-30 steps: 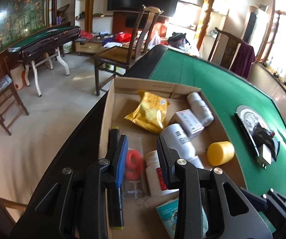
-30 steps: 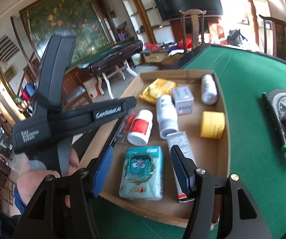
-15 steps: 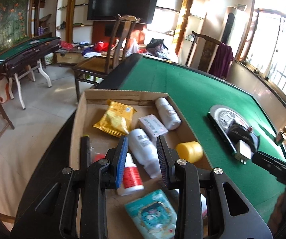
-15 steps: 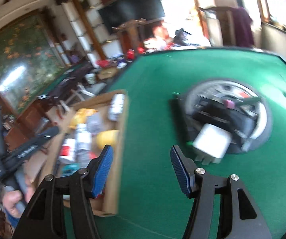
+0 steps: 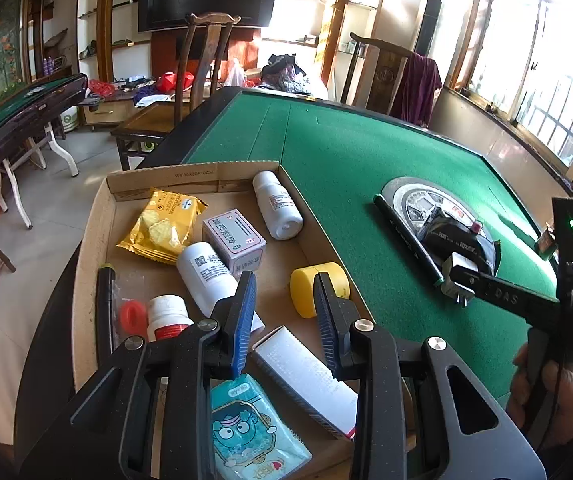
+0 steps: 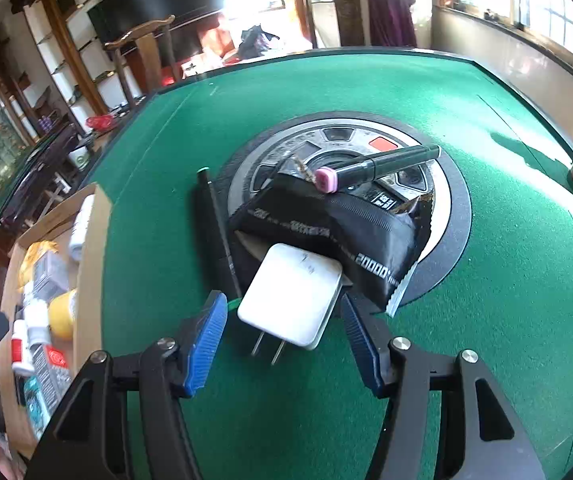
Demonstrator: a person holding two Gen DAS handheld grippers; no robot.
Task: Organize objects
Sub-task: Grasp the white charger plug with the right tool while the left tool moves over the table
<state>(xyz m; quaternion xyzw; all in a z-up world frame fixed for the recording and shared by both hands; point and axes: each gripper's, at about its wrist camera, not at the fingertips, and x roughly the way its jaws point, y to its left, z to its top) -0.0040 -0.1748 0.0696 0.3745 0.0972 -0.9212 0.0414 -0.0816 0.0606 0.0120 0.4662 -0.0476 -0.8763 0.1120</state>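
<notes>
**Right claw lining up on charger**

The right claw [image 6: 284, 350] is gaping open over the green bench [image 6: 486, 320], its jaws flanking the white charger [image 6: 292, 294] lying just ahead, prongs pointing back toward the claw, body leaning on a black pouch [image 6: 326, 232]. The left claw [image 5: 284, 320], also open and empty, is hovering over the cardboard tray [image 5: 90, 240], well away; the right looks nearer for the pickup.
</notes>
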